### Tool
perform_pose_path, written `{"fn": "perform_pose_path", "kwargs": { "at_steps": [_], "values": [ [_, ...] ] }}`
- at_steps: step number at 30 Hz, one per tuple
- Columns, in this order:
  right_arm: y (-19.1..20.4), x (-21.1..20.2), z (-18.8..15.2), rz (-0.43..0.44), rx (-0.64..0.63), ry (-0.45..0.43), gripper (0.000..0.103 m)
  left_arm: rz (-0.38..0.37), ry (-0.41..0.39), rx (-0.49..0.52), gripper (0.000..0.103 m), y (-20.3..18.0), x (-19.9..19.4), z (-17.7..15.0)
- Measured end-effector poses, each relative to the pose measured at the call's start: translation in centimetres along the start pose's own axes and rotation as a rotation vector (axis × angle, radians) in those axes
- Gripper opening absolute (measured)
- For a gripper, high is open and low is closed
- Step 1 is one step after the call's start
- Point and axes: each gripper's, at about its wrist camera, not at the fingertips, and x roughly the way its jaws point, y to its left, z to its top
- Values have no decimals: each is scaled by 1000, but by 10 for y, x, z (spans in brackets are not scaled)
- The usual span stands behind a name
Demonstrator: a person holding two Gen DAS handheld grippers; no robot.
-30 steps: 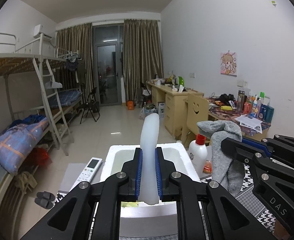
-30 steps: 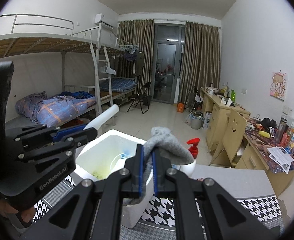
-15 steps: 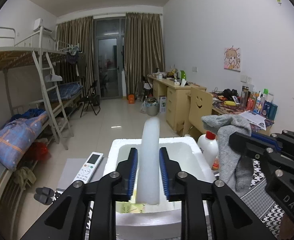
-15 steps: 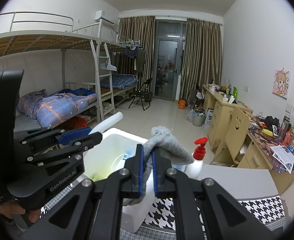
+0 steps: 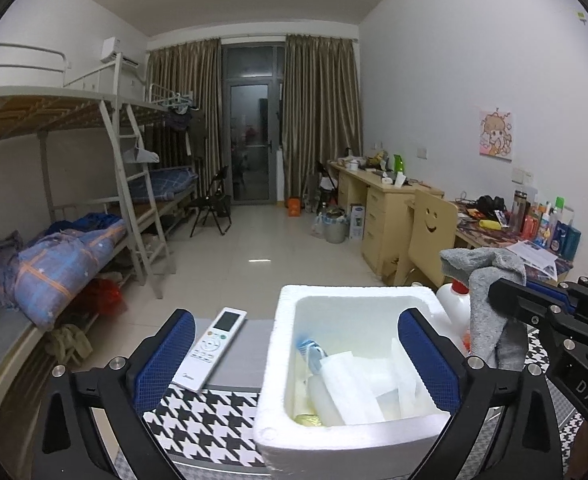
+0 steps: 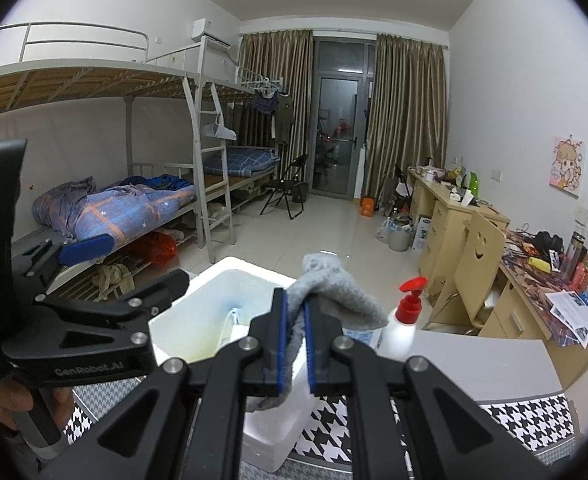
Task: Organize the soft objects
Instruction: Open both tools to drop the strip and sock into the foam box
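Since a second ago my left gripper (image 5: 294, 364) has just spread wide and let the white foam tube (image 5: 326, 400) drop into the foam box (image 5: 358, 436); one soft item stowed; my right gripper (image 6: 294, 344) pinches the grey sock (image 6: 334, 292) beside the box, next to go in.

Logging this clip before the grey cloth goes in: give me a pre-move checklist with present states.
1. Left tool clear of its load: ok, jaws have just been opening, nothing between them.
2. White foam tube lies inside the foam box: ok.
3. Right tool shut on the grey cloth: ok.
4. Room left in the box for the cloth: cannot tell.
5. Pump bottle stands upright beside the box: ok.
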Motion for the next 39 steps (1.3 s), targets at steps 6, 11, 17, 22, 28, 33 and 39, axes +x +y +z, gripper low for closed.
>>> {"fn": "perform_pose_path", "kwargs": {
  "at_steps": [6,11,17,22,28,33,39],
  "values": [
    [5,4,2,8,-14,2,11,17,-10,8,102,2,-4,-2],
    [8,10,2,22,-21,9,11,24,-21,2,102,7,-9,-3],
    [9,17,2,34,-23,21,11,37,-29,-11,102,16,-15,-5],
    [12,27,3,45,-21,36,11,43,-24,-23,102,24,-17,-8],
    [14,39,3,55,-20,74,11,52,-31,-58,102,35,-20,-12],
    [19,48,1,58,-35,100,11,58,-26,-54,102,36,-19,-14],
    [20,55,0,72,-27,133,11,62,-27,-54,102,38,-18,-15]
  ]
}}
